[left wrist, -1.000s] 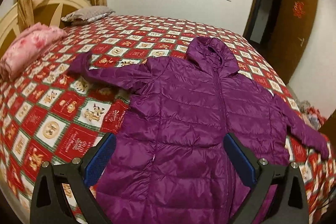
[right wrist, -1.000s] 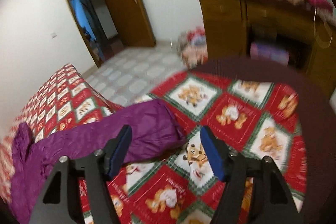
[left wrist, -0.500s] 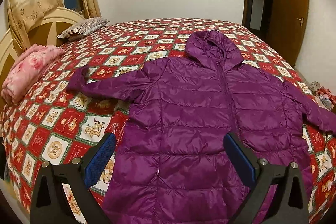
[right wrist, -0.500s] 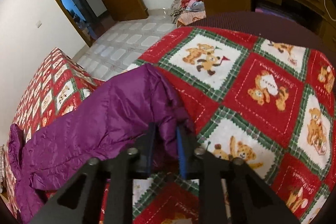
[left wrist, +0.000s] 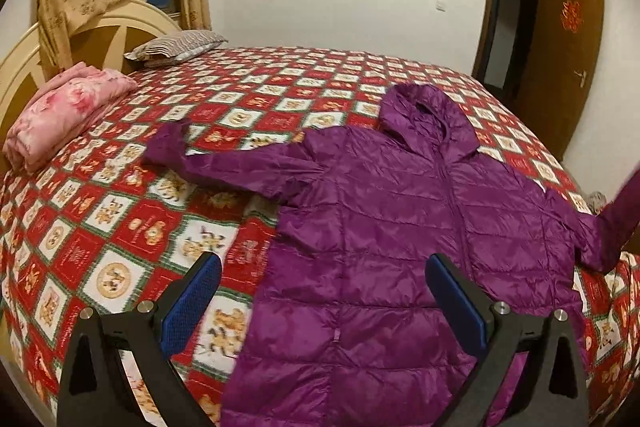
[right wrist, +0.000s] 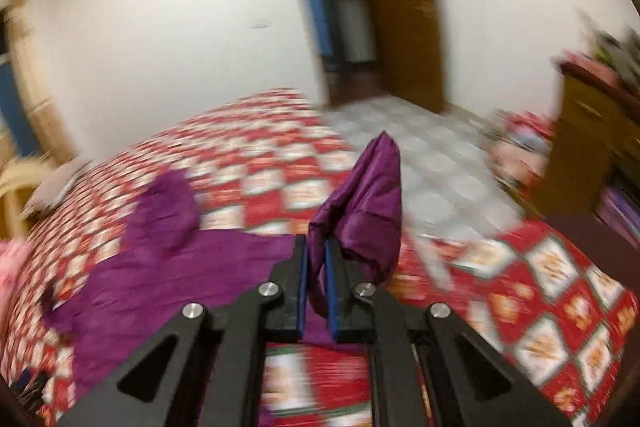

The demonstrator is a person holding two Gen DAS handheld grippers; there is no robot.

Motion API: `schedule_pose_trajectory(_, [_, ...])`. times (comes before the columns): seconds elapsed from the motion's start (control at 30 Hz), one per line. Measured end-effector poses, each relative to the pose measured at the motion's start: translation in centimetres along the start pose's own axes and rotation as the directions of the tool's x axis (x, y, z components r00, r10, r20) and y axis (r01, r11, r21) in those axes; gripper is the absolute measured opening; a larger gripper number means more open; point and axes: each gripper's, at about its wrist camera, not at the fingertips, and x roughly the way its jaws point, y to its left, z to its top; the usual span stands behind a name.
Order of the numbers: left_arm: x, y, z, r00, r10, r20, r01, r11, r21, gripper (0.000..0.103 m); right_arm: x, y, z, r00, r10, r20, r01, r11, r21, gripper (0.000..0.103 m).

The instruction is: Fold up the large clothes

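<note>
A purple hooded puffer jacket lies front up on the red patterned bedspread, hood toward the far side. Its left sleeve stretches out flat to the left. My left gripper is open and empty, hovering above the jacket's lower left part. My right gripper is shut on the cuff end of the right sleeve and holds it lifted off the bed. That raised sleeve also shows in the left wrist view at the right edge. The jacket body lies to its left.
A folded pink blanket and a striped pillow lie near the headboard. An open doorway and brown door are at the far right. A wooden cabinet and a clothes pile stand beside the bed.
My right gripper closed on the right sleeve's cuff and has lifted it off the bed, swinging toward the jacket. My left gripper stayed open and shifted its view slightly to the left.
</note>
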Motion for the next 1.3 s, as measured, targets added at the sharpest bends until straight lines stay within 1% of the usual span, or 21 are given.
schedule_pose_trajectory(0.13, [-0.8,2.2,0.1,0.999,0.019,0.035,-0.019,1.000,-0.015,0.102,1.3,9.6,-1.2,0.988,0.151,-0.037,-0.154,0.978,-0.137,0.011])
schedule_pose_trajectory(0.23, [-1.1,3.9,0.2,0.997,0.047,0.069,-0.045,0.999,-0.026,0.102,3.0,16.0,-3.1,0.966,0.245,-0.086,-0.258,0.945,-0.203,0.011])
schedule_pose_trajectory(0.33, [-1.1,5.8,0.2,0.994,0.072,0.083,-0.069,0.997,-0.039,0.102,5.9,21.0,-5.4,0.935,0.313,-0.164,-0.343,0.915,-0.211,0.011])
schedule_pose_trajectory(0.47, [-0.6,7.7,0.1,0.992,0.096,0.084,-0.091,0.994,-0.056,0.102,9.7,26.2,-8.4,0.898,0.365,-0.245,-0.416,0.886,-0.203,0.011])
schedule_pose_trajectory(0.57, [0.1,8.9,0.0,0.990,0.118,0.078,-0.113,0.991,-0.065,0.102,12.4,28.5,-10.7,0.868,0.394,-0.303,-0.456,0.873,-0.172,0.011])
schedule_pose_trajectory(0.63, [0.7,9.5,-0.1,0.989,0.127,0.070,-0.122,0.990,-0.070,0.102,13.8,29.6,-12.1,0.838,0.442,-0.321,-0.504,0.852,-0.142,0.013])
schedule_pose_trajectory(0.67, [0.9,9.7,-0.2,0.990,0.128,0.066,-0.123,0.990,-0.074,0.102,13.7,29.9,-12.4,0.820,0.475,-0.318,-0.533,0.837,-0.124,0.016])
schedule_pose_trajectory(0.73, [1.5,10.0,-0.2,0.991,0.122,0.052,-0.118,0.989,-0.085,0.102,14.5,30.4,-13.0,0.781,0.528,-0.332,-0.585,0.806,-0.093,0.046])
schedule_pose_trajectory(0.77, [1.7,10.0,-0.2,0.992,0.119,0.048,-0.115,0.990,-0.086,0.102,14.9,30.6,-13.2,0.755,0.553,-0.352,-0.610,0.789,-0.069,0.074])
schedule_pose_trajectory(0.8, [2.0,9.9,-0.2,0.993,0.114,0.043,-0.110,0.990,-0.086,0.102,14.9,30.5,-13.1,0.736,0.577,-0.354,-0.628,0.777,-0.039,0.083])
schedule_pose_trajectory(0.87, [2.4,9.6,-0.1,0.993,0.111,0.037,-0.108,0.991,-0.077,0.102,14.1,29.7,-12.4,0.720,0.618,-0.316,-0.653,0.757,-0.009,0.083])
schedule_pose_trajectory(0.93, [3.1,8.9,0.2,0.994,0.108,0.034,-0.105,0.992,-0.065,0.102,13.2,28.2,-11.5,0.734,0.621,-0.273,-0.649,0.761,-0.014,0.082])
schedule_pose_trajectory(0.97, [3.2,8.7,0.2,0.994,0.106,0.035,-0.103,0.993,-0.061,0.102,12.6,26.9,-10.9,0.762,0.601,-0.241,-0.625,0.780,-0.030,0.072])
schedule_pose_trajectory(1.0, [3.5,8.4,0.3,0.994,0.105,0.035,-0.103,0.993,-0.057,0.102,12.3,25.8,-10.4,0.795,0.563,-0.226,-0.587,0.807,-0.055,0.044])
schedule_pose_trajectory(1.03, [3.8,8.0,0.4,0.994,0.104,0.031,-0.102,0.993,-0.055,0.102,12.2,24.6,-9.9,0.847,0.485,-0.219,-0.514,0.851,-0.107,0.031])
schedule_pose_trajectory(1.07, [4.1,7.7,0.5,0.995,0.098,0.026,-0.097,0.994,-0.056,0.102,12.5,24.0,-9.7,0.876,0.429,-0.222,-0.464,0.875,-0.138,0.024])
schedule_pose_trajectory(1.1, [4.5,7.2,0.6,0.996,0.087,0.020,-0.086,0.995,-0.060,0.102,13.0,23.4,-9.7,0.896,0.382,-0.227,-0.420,0.894,-0.153,0.024])
schedule_pose_trajectory(1.13, [4.7,6.8,0.7,0.997,0.078,0.018,-0.077,0.995,-0.059,0.102,13.7,22.5,-10.0,0.906,0.349,-0.238,-0.390,0.908,-0.153,0.024])
schedule_pose_trajectory(1.17, [4.8,6.3,0.8,0.997,0.072,0.018,-0.071,0.996,-0.055,0.102,14.3,22.2,-10.3,0.906,0.340,-0.254,-0.383,0.912,-0.147,0.024])
schedule_pose_trajectory(1.23, [5.3,5.2,1.0,0.997,0.073,0.012,-0.073,0.997,-0.034,0.102,15.7,22.2,-11.9,0.900,0.317,-0.300,-0.371,0.918,-0.142,0.024])
schedule_pose_trajectory(1.3, [5.5,4.3,1.3,0.997,0.078,0.010,-0.078,0.997,-0.006,0.102,16.9,23.0,-13.5,0.885,0.319,-0.340,-0.384,0.912,-0.142,0.024])
